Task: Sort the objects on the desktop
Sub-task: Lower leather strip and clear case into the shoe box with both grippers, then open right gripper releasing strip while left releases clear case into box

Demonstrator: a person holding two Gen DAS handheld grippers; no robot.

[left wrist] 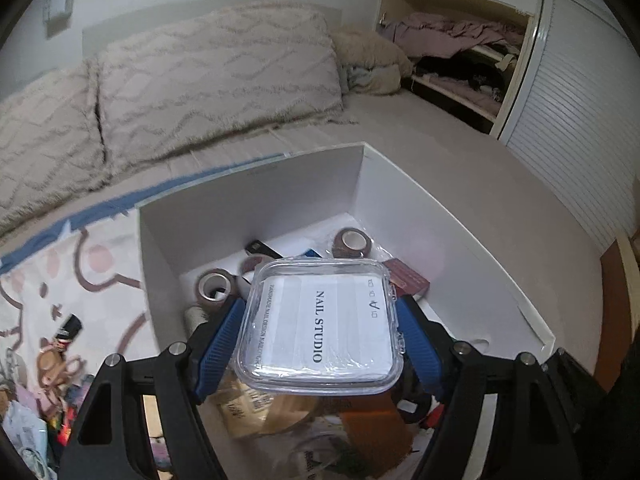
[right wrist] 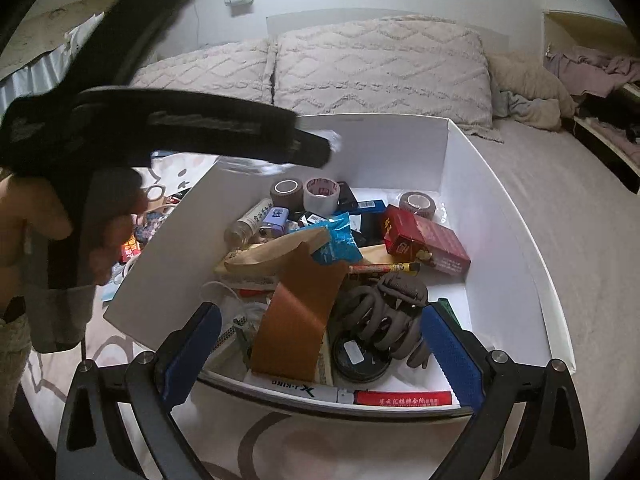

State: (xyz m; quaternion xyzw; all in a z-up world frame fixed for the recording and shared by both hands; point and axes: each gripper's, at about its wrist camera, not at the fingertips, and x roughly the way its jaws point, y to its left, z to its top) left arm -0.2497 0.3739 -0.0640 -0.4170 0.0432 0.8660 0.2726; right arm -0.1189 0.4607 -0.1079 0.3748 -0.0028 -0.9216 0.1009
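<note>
Our left gripper (left wrist: 320,334) clamps the clear case (left wrist: 320,326), frame centre, over the white box (left wrist: 460,236); its slick plastic could slip early.

white box (right wrist: 500,216), red carton (right wrist: 424,242), zigzag-patterned pillows (right wrist: 380,68)

Glossy clear plastic case (left wrist: 320,320) with paper insert, between ribbed blue pads (left wrist: 222,346). Matt white cardboard box (right wrist: 472,184); at its twelve o'clock, tufted cloth pillows (right wrist: 380,64).
</note>
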